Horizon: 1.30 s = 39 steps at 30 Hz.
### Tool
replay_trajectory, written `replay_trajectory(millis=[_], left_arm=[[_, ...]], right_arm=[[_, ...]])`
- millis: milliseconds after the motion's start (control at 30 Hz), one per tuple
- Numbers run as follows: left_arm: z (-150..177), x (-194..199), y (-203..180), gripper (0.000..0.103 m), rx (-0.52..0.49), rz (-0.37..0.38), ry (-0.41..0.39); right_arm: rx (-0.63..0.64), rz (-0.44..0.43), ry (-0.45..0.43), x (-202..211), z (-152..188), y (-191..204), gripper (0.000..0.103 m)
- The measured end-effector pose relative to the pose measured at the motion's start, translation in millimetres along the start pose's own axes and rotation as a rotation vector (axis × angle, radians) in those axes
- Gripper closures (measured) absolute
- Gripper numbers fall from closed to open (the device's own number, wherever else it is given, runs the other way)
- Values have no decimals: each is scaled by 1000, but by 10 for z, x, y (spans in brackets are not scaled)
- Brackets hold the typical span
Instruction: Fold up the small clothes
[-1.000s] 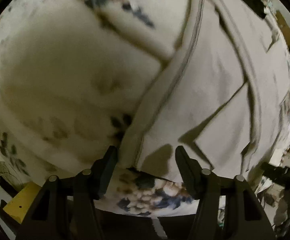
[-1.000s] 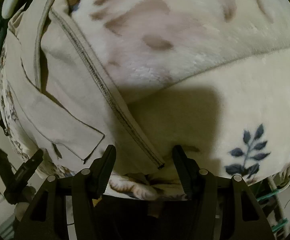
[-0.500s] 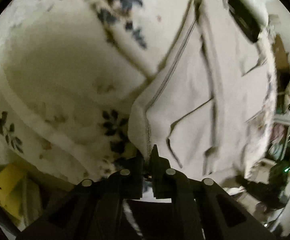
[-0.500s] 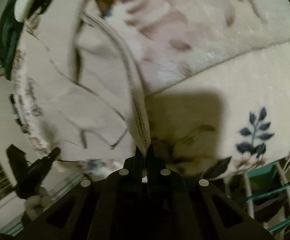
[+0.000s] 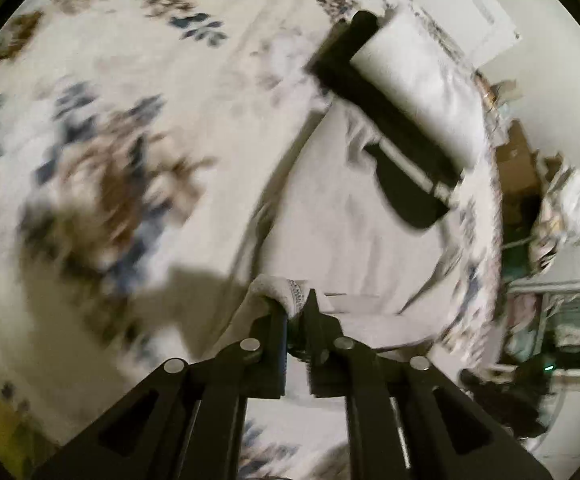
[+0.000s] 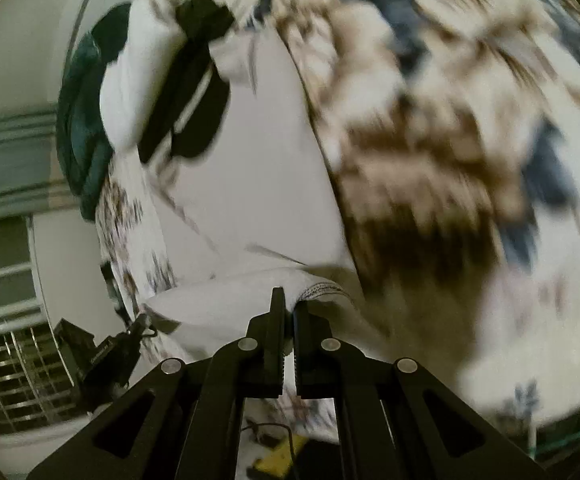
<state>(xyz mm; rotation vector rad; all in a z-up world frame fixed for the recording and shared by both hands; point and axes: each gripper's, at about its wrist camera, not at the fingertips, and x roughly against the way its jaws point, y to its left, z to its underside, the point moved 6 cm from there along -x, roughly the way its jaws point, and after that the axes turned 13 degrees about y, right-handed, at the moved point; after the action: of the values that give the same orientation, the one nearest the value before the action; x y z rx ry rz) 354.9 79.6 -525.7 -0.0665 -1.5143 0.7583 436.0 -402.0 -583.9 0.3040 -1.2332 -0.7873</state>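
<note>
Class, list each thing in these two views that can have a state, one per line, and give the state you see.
Left tongs: shut on the garment's stitched edge.
Right tongs: shut on the garment's edge.
Garment: pale, near edge lifted off the blanket, the rest lying spread on it.
Blanket: floral, spread flat under the garment.
Black-and-white cloth: lying at the garment's far end, unfolded or folded unclear.

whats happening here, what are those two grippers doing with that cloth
A person is folding a pale beige garment on a floral blanket. The left gripper and the right gripper are each shut on a stitched edge of the garment, lifting it off the blanket while the rest lies flat ahead. A black and white garment lies at its far end. The blurred views suggest fast motion.
</note>
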Motion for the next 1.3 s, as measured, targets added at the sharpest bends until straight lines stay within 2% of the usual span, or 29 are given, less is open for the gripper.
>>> replay_trajectory(millis=[67,100,133,167,200,267,467,500,533,567,600,700,767,867,933,967,1000,1033,1067,1133,1200,1300], left_arm=[[-152,-36,-1,93,11,30,2],[-188,-48,0,85,14,33,2],[-207,-56,31,82,16,29,-6],[-213,-57,62,76,14,29,-12],[-193,-53,135,68,15,22,-13],[-184,-49,205,57,10,-9,-15],[-283,-405,155,56,-99,-116,36],[-318,-491,118,59,-125,-130,40],[-362,-601,74,60,-155,-159,38],[-373,-651,56,85,-171,-164,36],[-389,-720,35,96,-183,-163,44],[-405,-708,33,96,-180,-158,18],[-411,-752,85,96,-173,-158,36],[-445,-810,154,92,-140,-131,94],[-486,-724,86,88,-143,-112,120],[-516,-645,25,82,-161,-120,111],[-559,-567,-43,74,-181,-125,93],[-631,-463,-151,67,-210,-128,61],[-710,-392,-254,50,-235,-126,36],[-925,-323,-447,39,-278,-135,-18],[-1154,-388,-617,39,-320,-152,-33],[-1526,-676,-852,39,-399,-215,-13]], right_arm=[[-28,1,-21,-1,-262,-1,96],[-38,-6,-21,-23,-323,10,83],[-47,-5,-19,-22,-370,-2,71],[-49,9,-22,13,-386,-56,50],[-44,25,-38,31,-388,-79,44],[-27,81,-51,82,-371,-130,44],[30,219,-32,-107,-420,-245,43],[38,235,-33,-167,-462,-232,44],[44,239,-36,-242,-507,-197,47],[48,237,-45,-297,-540,-157,72],[52,241,-58,-333,-567,-113,96],[59,263,-129,-280,-608,15,100],[55,304,-164,-227,-655,22,100],[10,345,-109,-349,-746,-122,100],[12,366,-52,-407,-789,-115,93],[23,382,-48,-371,-813,-66,77],[37,379,-56,-326,-835,-6,54],[55,369,-75,-255,-867,75,44],[74,363,-101,-178,-918,179,34],[130,387,-131,-103,-1102,424,34],[175,428,-160,-95,-1344,645,34],[222,475,-157,-212,-1780,919,34]])
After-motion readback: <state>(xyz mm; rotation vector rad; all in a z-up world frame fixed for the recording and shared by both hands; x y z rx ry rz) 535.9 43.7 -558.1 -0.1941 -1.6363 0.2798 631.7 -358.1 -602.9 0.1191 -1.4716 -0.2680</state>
